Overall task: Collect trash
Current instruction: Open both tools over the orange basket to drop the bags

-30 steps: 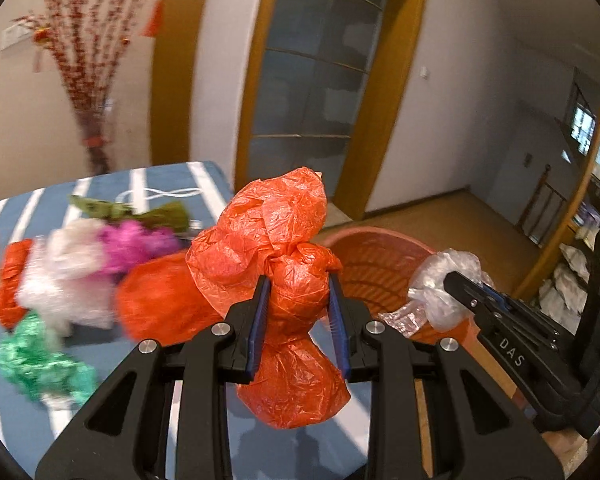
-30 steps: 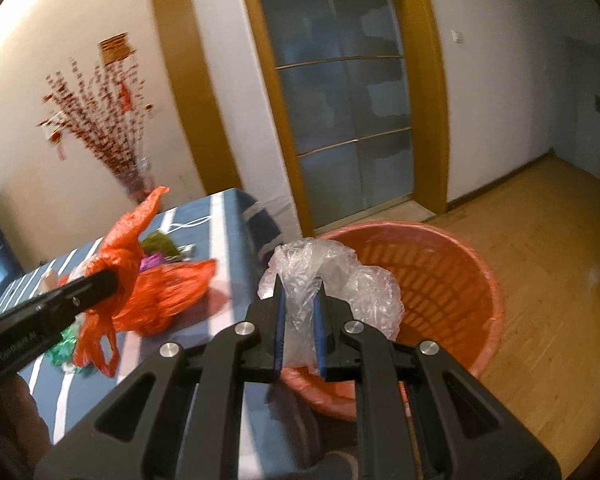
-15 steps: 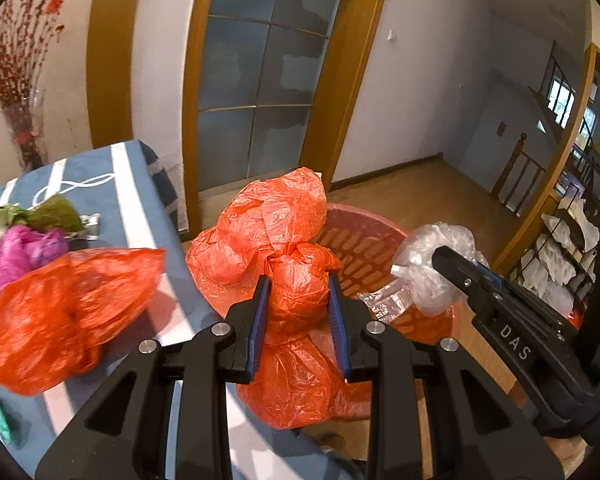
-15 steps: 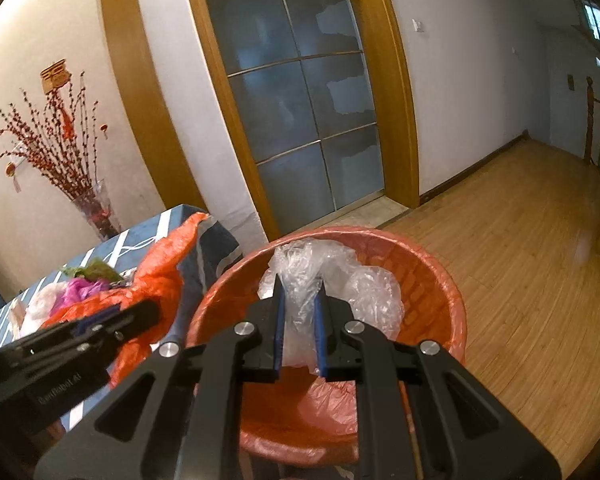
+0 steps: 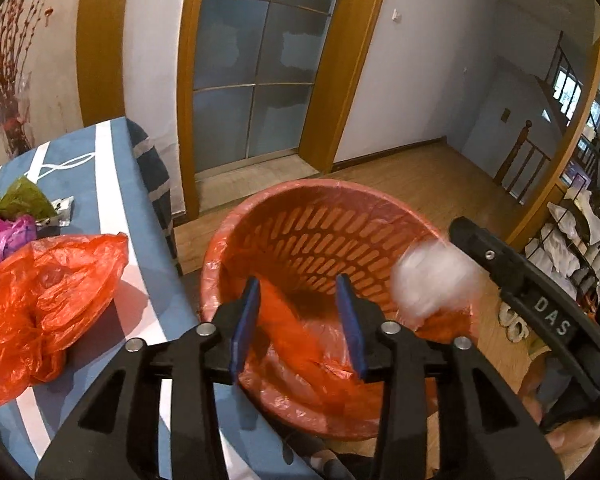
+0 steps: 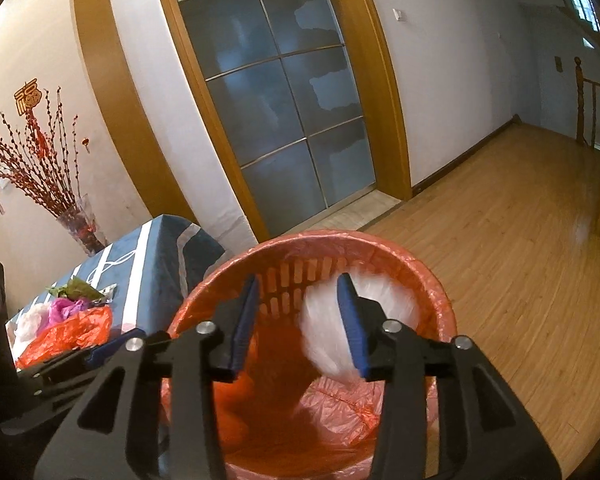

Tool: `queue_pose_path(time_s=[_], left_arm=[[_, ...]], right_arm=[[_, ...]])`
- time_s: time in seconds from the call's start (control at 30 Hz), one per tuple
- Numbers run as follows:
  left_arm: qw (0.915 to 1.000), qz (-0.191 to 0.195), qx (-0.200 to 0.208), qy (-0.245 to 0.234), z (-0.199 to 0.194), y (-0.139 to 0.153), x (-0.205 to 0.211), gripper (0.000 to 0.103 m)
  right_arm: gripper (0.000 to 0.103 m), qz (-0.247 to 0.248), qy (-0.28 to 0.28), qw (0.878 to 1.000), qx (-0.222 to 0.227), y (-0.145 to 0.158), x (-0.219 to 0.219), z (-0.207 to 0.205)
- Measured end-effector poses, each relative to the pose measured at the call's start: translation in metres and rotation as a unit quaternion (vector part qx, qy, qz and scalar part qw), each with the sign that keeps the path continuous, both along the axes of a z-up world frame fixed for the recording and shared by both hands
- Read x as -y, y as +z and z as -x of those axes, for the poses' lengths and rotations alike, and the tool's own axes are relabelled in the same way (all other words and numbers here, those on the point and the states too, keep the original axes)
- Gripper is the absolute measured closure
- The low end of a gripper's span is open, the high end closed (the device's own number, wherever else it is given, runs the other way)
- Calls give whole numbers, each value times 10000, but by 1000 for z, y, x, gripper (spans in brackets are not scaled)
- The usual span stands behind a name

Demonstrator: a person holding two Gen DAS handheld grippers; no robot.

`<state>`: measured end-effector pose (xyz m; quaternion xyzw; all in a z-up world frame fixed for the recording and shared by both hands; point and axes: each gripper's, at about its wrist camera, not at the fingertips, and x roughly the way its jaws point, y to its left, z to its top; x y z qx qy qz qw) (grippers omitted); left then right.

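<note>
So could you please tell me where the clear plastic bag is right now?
In both wrist views the clear plastic bag is a blur over the red basket, beside the right claw.

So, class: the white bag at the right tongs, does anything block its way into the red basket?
Nothing visible does. The white bag is blurred over the basket, between the open right tongs.

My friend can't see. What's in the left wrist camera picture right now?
The left tool, jaws just opened with nothing pressed between them, hangs over a round orange slotted plastic basket where a blurred orange plastic bag drops. A blurry clear plastic bag falls beside the right tool.
</note>
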<state>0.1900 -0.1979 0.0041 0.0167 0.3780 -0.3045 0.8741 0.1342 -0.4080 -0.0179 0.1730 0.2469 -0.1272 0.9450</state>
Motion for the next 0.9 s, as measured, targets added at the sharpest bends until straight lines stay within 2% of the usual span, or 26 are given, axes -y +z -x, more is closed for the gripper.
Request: queue_pose_path(time_s=[0.13,0.47,0.57,0.73,0.9], left_arm=[[9999,-59,29,140,1,2,-10,58],[9986,-35,181,500,8,15,-44,57],[9972,-49,270,697,14,22,-64,50],[9925,-145,445,1126,23,28,-102,45],[9815,-355,717,1737,31,32,-152,39]], right_arm=[[51,130,2,9999,-5,1,-5,5],[46,330,114,9994,11,10,-21,13],[46,398,231,9989,5,14,-32,15],[43,451,522,9976,-27,19,-57,13],[39,531,968,9939,-74,19,-98,5]])
